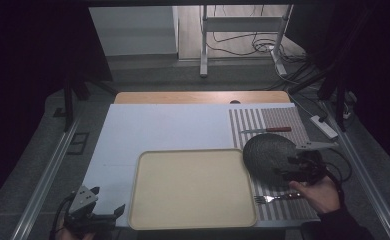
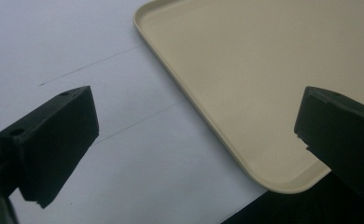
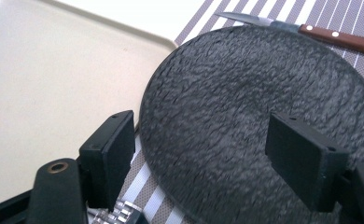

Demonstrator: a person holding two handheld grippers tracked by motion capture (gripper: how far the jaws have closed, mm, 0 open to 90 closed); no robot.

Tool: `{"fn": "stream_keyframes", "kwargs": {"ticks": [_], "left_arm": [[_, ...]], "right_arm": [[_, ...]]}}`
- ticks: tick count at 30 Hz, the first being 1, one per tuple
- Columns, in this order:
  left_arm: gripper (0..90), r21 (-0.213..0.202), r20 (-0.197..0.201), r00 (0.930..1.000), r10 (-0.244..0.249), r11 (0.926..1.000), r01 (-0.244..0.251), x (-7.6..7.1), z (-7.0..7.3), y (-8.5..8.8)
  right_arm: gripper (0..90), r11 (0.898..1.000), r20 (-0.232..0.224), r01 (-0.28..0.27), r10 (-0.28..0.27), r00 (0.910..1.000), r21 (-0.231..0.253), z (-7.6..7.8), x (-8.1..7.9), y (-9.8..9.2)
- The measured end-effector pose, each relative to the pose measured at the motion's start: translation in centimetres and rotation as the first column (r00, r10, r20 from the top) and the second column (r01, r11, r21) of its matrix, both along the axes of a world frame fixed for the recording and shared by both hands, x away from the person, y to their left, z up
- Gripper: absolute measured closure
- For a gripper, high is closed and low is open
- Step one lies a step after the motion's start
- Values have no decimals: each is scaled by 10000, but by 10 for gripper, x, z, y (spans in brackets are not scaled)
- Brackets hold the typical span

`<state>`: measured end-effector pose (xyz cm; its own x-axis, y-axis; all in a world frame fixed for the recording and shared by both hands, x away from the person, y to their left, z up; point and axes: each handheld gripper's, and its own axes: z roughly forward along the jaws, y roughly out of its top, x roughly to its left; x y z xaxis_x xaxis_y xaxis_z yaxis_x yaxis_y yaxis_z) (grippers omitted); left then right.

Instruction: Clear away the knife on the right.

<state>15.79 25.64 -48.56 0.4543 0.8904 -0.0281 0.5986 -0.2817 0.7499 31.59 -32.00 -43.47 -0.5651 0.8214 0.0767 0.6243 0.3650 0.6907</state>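
your right gripper (image 3: 199,158) has its jaws open astride the dark plate (image 3: 245,116) rim. your left gripper (image 2: 194,144) gapes open, tray (image 2: 264,70) corner between its jaws.

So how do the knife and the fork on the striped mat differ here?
The knife lies at the far end of the striped mat, beyond the dark plate; the fork lies at the near end, by the right gripper. The knife's handle is reddish-brown wood; the fork's looks metallic. Both lie flat, handles pointing right.
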Motion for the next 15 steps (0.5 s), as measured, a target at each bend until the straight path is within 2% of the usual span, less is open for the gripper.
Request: {"fn": "stream_keyframes", "kwargs": {"ticks": [9,15], "left_arm": [[0,-42,2,10000,-7,10000,7,0,0,0],[0,-45,1,10000,-22,10000,22,0,0,0]], "right_arm": [[245,9998,-166,78,-81,9998,-189,-5,27,5],[246,9992,-65,193,-195,9998,-339,-5,42,6]]}}
